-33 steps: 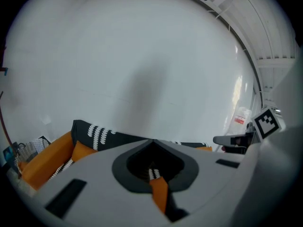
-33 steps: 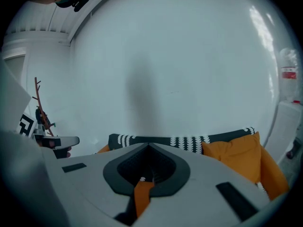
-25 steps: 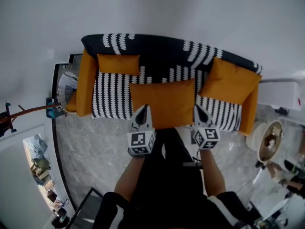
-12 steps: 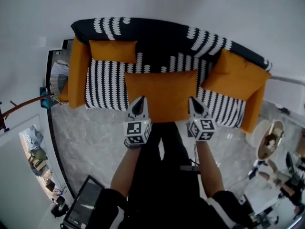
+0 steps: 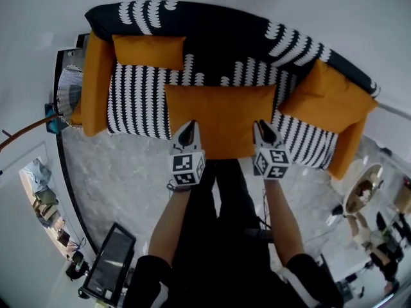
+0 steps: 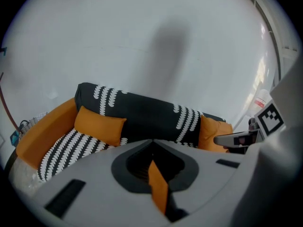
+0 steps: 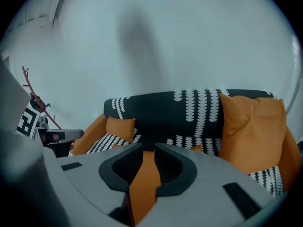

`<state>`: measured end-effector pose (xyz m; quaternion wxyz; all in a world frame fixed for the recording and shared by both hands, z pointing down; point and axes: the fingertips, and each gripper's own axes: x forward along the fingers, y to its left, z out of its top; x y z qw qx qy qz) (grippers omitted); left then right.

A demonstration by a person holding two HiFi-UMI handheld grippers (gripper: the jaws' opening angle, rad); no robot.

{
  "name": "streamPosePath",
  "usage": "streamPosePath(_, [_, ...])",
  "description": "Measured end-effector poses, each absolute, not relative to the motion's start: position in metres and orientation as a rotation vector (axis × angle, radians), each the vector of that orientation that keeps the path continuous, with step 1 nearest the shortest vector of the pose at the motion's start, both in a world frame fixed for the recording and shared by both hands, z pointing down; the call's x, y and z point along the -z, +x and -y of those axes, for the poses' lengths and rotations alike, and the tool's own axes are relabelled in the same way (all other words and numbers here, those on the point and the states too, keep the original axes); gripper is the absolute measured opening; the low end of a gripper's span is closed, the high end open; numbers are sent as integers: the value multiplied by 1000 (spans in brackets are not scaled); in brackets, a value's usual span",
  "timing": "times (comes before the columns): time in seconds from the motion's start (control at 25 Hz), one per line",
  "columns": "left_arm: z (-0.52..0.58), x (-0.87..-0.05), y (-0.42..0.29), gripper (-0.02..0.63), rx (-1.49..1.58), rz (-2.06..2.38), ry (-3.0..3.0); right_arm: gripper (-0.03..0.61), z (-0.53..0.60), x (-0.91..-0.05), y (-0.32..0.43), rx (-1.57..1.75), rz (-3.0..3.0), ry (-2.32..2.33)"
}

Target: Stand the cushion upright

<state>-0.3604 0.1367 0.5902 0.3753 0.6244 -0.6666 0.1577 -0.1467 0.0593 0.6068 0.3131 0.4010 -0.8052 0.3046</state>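
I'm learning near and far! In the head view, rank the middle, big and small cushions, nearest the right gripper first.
1. Middle cushion, between the right gripper's fingers, which have just been opening.
2. Big cushion, right side.
3. Small cushion, far back left.

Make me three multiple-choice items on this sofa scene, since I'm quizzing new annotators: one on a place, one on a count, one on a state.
1. In the head view, the small orange cushion lies:
A) at the sofa's left end, against the backrest
B) on the floor
C) on the right arm

2. Orange cushions on the sofa:
A) one
B) two
C) three

3. The left gripper is:
A) wide open and empty
B) shut on a thin fold of the middle cushion
C) shut on the patterned cover

Answers:
1 A: it sits beside the left arm, below the backrest.
2 C: there is the small one, the middle one and the large cushion at the right end.
3 B: the left gripper view shows an orange strip pinched between closed jaws.
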Motion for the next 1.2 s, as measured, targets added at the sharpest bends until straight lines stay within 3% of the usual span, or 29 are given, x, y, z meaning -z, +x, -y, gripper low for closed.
streamPosePath(0.64, [-152, -721, -367, 172, -469, 1552, 1508, 212, -59, -741, -124, -895, 1917, 1010])
streamPosePath(1.2, [-183, -814, -359, 210, -557, 1399, 1348, 241, -65, -828, -92, -900, 1701, 971])
